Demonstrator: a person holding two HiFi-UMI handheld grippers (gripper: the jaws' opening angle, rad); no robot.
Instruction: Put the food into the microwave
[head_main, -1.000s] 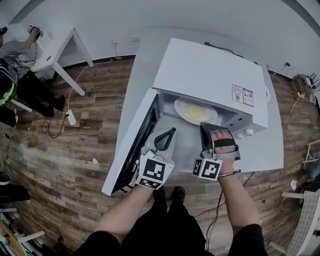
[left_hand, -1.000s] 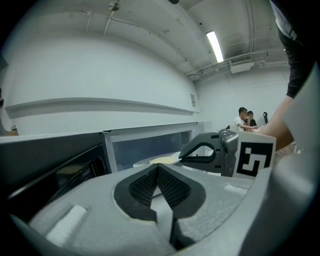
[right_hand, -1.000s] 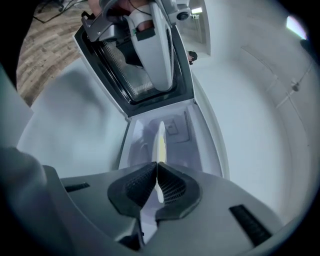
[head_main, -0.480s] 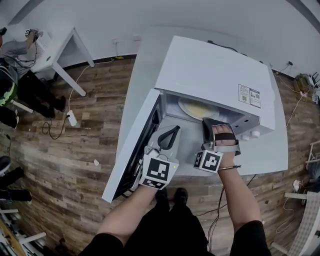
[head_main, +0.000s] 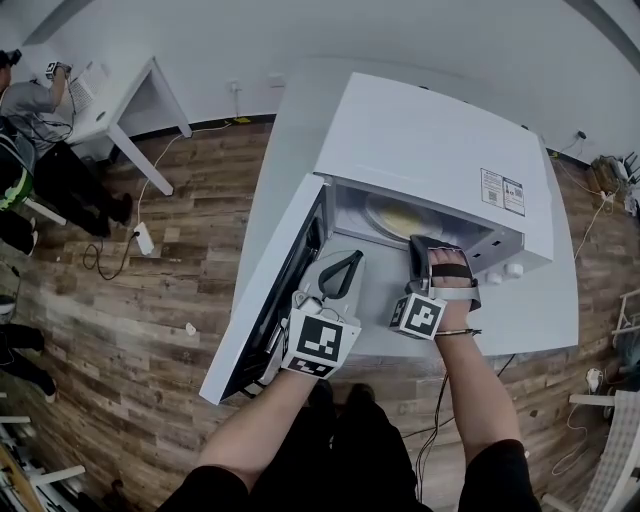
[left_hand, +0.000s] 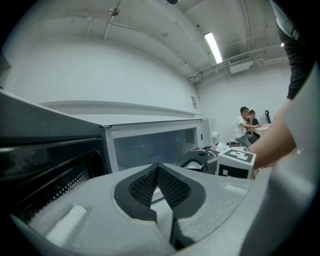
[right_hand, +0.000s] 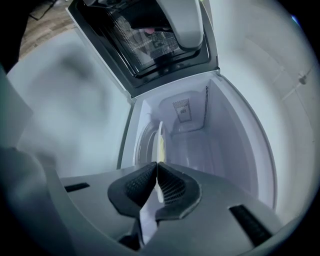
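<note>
Compared with a second ago, the plate of yellow food sits deeper inside the microwave. The right gripper has followed it to the opening, its jaws pinched on the plate's near rim. The left gripper has hardly moved; it hangs beside the open door, jaws closed on nothing. There is one microwave, one door, one plate with one helping of food, and two grippers, all over one white table.

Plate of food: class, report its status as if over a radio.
Left gripper shut, empty, beside the open door. Right gripper shut on plate rim. Plate inside microwave. Nothing seen blocking.
</note>
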